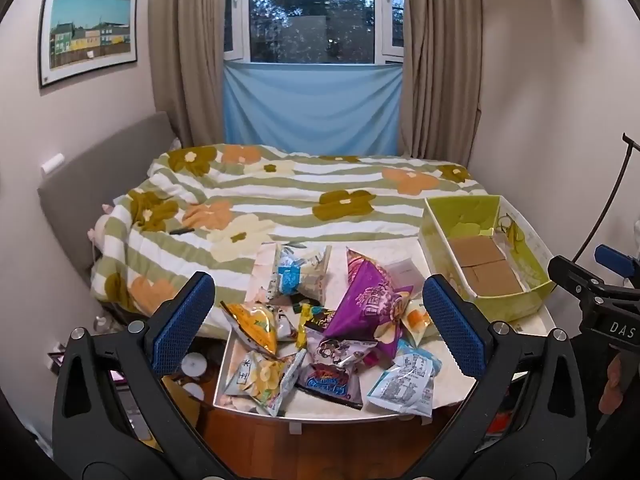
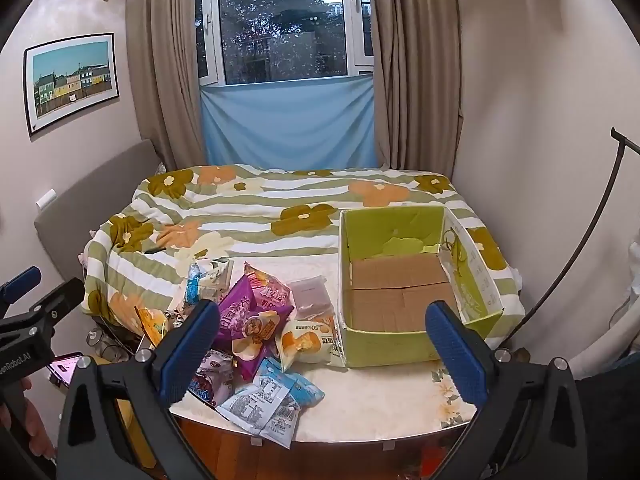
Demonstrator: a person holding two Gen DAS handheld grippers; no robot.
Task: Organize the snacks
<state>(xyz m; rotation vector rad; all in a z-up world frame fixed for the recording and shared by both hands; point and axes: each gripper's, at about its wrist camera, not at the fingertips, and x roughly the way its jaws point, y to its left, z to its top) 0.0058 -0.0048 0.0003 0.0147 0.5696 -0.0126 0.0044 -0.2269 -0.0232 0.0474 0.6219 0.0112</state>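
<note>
A heap of snack packets lies on a white table (image 1: 444, 388) (image 2: 380, 404). Among them are a big purple bag (image 1: 370, 304) (image 2: 240, 312), a yellow chip bag (image 1: 254, 326), a pale blue packet (image 1: 404, 386) (image 2: 268, 400) and a bun packet (image 2: 306, 340). To their right stands a green cardboard box (image 1: 532, 298) (image 2: 384, 346), nothing in it. My left gripper (image 1: 318, 322) hangs open above the heap, touching nothing. My right gripper (image 2: 322, 350) is open too, held over the table's front edge between heap and box. Each gripper shows at the edge of the other's view.
Behind the table is a bed with a green-striped flowered blanket (image 1: 280, 196) (image 2: 256, 208), then curtains and a window. A thin black stand (image 2: 576, 248) leans at the right wall. Small items lie on the wooden floor (image 1: 192, 364) left of the table.
</note>
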